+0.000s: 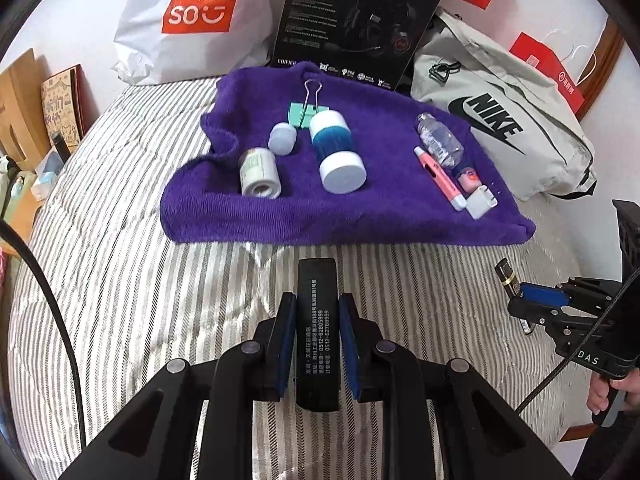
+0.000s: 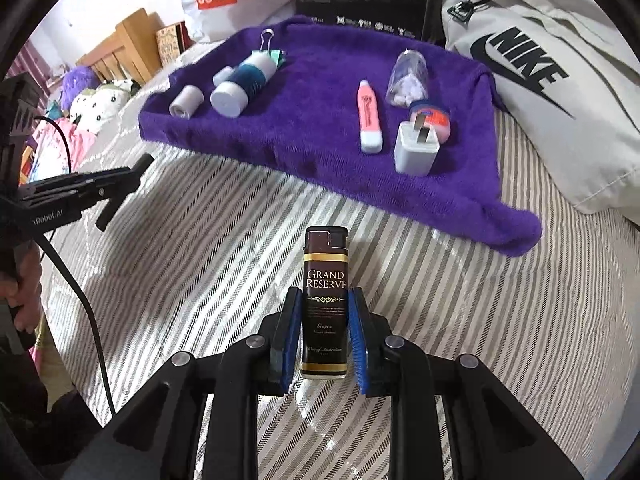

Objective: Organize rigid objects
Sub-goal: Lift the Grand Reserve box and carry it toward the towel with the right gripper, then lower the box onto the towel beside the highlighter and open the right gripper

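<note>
Above a striped bedspread (image 2: 500, 320), left gripper (image 1: 316, 332) pinching a black lighter (image 1: 317, 320), right gripper (image 2: 324, 332) clamped on a brown lighter (image 2: 325, 304), either liable to topple sorted items on the soft purple towel (image 1: 360, 216) if set down crowded.

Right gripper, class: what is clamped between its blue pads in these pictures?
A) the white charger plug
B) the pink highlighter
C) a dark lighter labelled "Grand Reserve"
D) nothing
C: the right gripper is shut on the Grand Reserve lighter, while the pink highlighter and white charger plug lie on the purple towel.
</note>
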The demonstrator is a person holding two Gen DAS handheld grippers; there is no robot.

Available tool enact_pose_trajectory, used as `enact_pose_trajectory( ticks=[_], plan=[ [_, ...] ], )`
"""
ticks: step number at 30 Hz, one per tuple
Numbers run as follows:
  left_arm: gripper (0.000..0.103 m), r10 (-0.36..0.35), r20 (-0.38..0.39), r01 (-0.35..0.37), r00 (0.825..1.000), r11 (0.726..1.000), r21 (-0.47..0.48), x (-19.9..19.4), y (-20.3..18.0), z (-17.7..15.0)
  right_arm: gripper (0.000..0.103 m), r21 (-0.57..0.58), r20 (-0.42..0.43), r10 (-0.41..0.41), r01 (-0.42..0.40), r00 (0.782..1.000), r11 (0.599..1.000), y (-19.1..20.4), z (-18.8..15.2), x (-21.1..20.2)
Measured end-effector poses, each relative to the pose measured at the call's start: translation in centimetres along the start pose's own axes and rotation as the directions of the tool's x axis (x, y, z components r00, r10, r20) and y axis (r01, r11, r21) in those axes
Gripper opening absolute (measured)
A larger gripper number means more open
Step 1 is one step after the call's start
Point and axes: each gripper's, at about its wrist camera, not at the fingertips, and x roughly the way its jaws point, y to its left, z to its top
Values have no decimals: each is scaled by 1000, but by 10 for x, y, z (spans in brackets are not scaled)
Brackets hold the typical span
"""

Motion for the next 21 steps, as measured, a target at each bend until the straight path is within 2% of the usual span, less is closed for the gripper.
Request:
enact_pose_trajectory(
  ticks=[8,15,21],
  plan=[
    [21,-28,37,28,999,1000,13,-10,-4,28,23,-4,37,37,-36,999,999,-4,16,-20],
    [21,-19,48,18,999,999,26,-6,-4,60,23,-21,83,63,-61,995,998,-6,58,-28],
    [21,-17,47,16,999,1000,19,4,1,78,23,-28,76,72,-70,994,997,-9,102,-5]
  ],
)
